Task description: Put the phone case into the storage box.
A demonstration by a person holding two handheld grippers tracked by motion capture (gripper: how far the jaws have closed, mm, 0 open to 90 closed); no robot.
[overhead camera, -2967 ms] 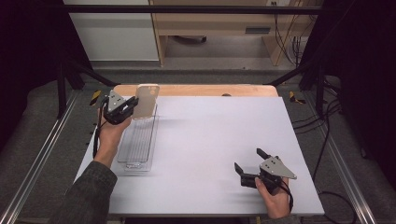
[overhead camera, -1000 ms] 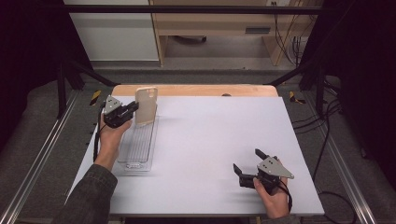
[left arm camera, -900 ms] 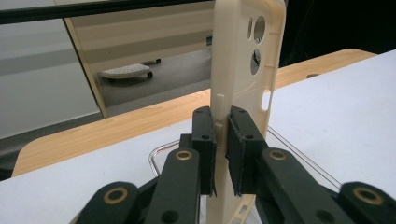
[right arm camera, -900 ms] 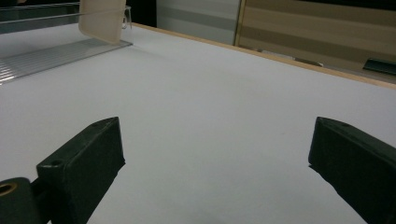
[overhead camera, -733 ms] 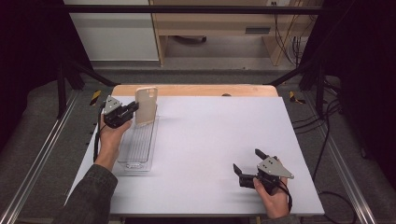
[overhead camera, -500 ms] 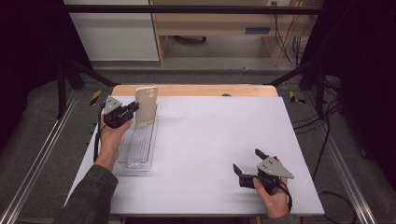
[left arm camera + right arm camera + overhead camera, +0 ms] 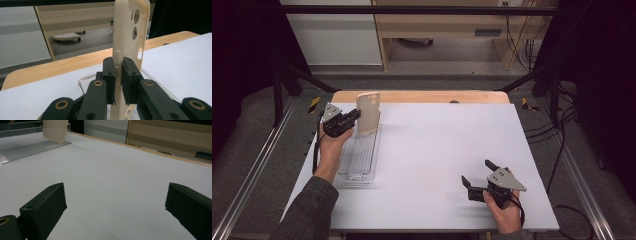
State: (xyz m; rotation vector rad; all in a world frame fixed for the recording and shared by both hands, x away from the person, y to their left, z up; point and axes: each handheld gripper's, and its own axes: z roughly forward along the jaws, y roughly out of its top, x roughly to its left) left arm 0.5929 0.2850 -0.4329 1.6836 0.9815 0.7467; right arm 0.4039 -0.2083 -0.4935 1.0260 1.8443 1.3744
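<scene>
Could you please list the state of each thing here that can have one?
Phone case: upright, clamped by its edge, lower end in the tray.
Clear tray: flat on the table, nothing else in it.
Left gripper: shut on the phone case.
Right gripper: open, holding nothing, low over the table.

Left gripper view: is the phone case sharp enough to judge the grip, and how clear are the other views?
Left gripper view: phone case sharp, evenly lit, no glare; the left gripper has its jaws crisp on the edge. High view: soft, dark surroundings, clear tray faint. Right gripper view: right gripper near jaws blurred.
</scene>
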